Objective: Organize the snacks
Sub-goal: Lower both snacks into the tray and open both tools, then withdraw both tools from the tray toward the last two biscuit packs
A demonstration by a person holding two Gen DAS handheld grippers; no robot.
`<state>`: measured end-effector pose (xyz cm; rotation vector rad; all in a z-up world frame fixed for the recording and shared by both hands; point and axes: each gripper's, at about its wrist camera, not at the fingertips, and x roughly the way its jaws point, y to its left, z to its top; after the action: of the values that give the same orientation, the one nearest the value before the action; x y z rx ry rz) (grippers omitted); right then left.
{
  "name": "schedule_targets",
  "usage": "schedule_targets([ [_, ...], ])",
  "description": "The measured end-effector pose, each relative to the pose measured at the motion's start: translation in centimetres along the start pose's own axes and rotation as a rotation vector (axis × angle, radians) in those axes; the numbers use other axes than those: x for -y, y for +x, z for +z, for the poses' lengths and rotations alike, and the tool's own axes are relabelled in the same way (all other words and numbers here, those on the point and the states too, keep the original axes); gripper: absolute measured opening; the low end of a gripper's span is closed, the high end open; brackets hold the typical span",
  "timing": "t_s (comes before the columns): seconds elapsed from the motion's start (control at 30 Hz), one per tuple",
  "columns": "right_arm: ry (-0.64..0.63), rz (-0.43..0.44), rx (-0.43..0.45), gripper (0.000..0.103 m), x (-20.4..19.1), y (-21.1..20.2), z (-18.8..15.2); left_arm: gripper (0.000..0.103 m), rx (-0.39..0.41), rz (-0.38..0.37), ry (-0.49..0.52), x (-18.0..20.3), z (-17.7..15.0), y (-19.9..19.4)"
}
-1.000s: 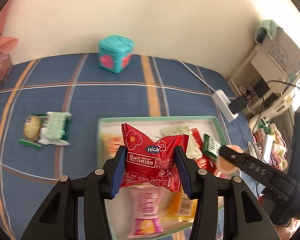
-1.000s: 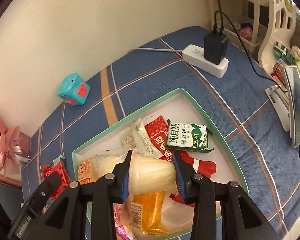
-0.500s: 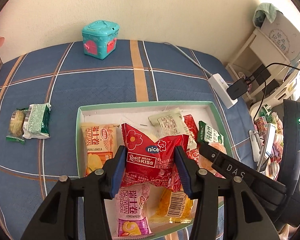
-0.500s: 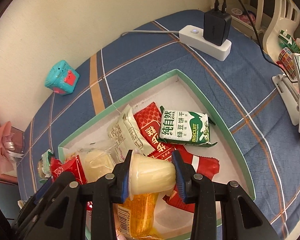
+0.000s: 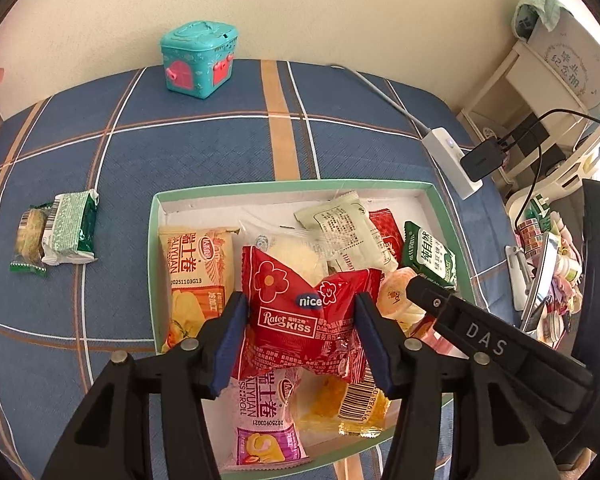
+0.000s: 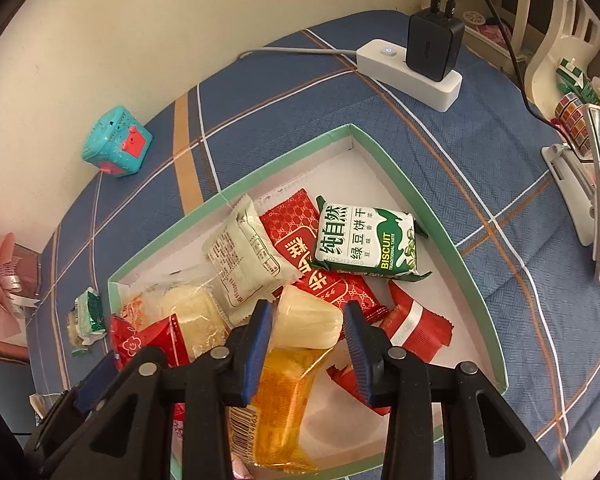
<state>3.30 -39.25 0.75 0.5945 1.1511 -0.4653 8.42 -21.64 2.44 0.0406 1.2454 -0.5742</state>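
left gripper point(image 5: 300, 334) is pinching a red snack packet point(image 5: 304, 312) over the green-rimmed tray point(image 5: 236, 190); right gripper point(image 6: 306, 350) is clamping a jelly cup point(image 6: 306, 320) above the tray's near edge, where crowding is risking a collision.

- The snack tray point(image 5: 155, 264) sits on the tablecloth point(image 5: 204, 152), packets piled inside it.
- The biscuit pack point(image 6: 364, 246) lies in its far right part.
- Two wrapped snacks point(image 5: 56, 236) lie left of the tray.
- The toy box point(image 5: 198, 64) stands behind, by the wall.
- The power strip point(image 6: 410, 74) lies behind and right.
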Motion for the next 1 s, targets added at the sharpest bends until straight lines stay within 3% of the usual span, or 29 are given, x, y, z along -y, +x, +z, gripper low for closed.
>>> schedule_targets([
  [0.23,-0.010,-0.010,0.005,0.042,-0.3,-0.5,-0.1,0.061,-0.019,-0.013,-0.015,-0.3,-0.1,-0.2],
  [0.37,0.002,-0.020,0.009,0.053,0.0,-0.9,-0.1,0.067,-0.020,-0.026,-0.025,-0.5,-0.1,-0.5],
  [0.73,-0.024,-0.012,0.036,0.058,-0.6,-2.2,0.0,0.068,0.014,-0.048,-0.051,-1.7,0.4,-2.3],
  [1.0,-0.043,-0.017,0.048,0.058,-1.4,-2.8,0.0,0.068,0.072,0.047,-0.120,-5.0,1.0,-3.6],
])
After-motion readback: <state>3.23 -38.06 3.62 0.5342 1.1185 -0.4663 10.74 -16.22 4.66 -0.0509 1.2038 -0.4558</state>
